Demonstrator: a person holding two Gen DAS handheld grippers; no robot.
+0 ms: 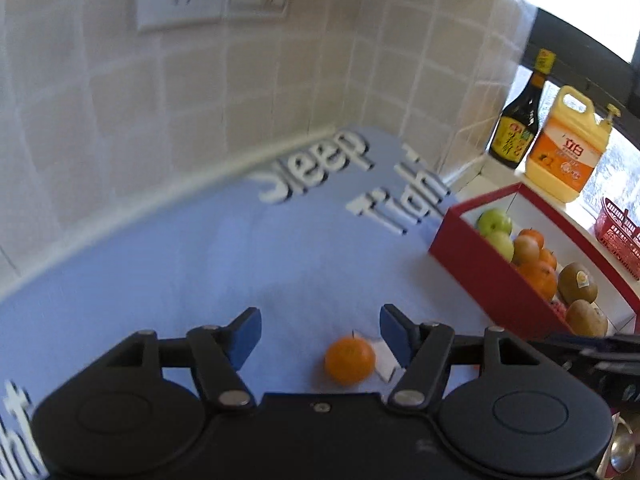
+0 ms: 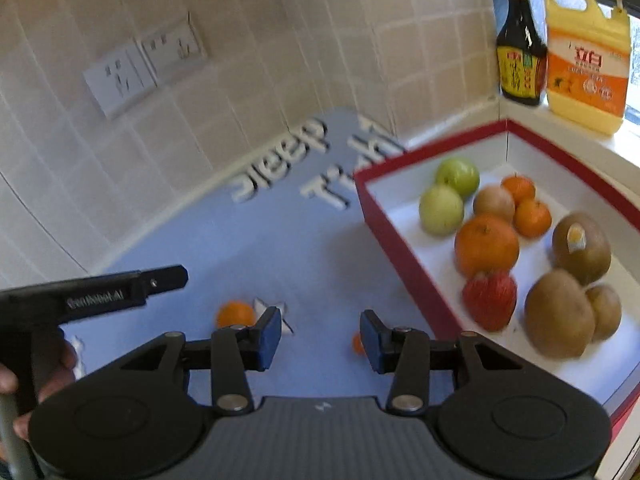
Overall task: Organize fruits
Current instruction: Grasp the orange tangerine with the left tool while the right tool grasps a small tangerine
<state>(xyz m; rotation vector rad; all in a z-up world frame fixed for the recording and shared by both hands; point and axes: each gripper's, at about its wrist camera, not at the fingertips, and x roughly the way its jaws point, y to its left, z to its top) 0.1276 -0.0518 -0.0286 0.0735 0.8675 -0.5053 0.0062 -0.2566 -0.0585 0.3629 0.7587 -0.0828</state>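
A small orange [image 1: 350, 360] lies on the blue mat [image 1: 200, 264] beside a white star print, just below and between the fingers of my left gripper [image 1: 320, 332], which is open and holds nothing. My right gripper [image 2: 320, 336] is also open and empty, left of the red box [image 2: 400, 248]. The same orange [image 2: 235, 314] shows behind its left finger, and a second small orange thing [image 2: 357, 343] peeks out behind its right finger. The white-lined red box [image 1: 472, 256] holds green apples [image 2: 458, 176], oranges [image 2: 486, 244], brown kiwis [image 2: 558, 314] and a red fruit [image 2: 490, 298].
A dark sauce bottle [image 2: 520, 52] and a yellow detergent jug [image 2: 586, 64] stand on the sill behind the box. A red basket [image 1: 618, 232] sits at the far right. The tiled wall with sockets [image 2: 140, 64] borders the mat. A hand [image 2: 8, 384] holds the left gripper's handle [image 2: 100, 296].
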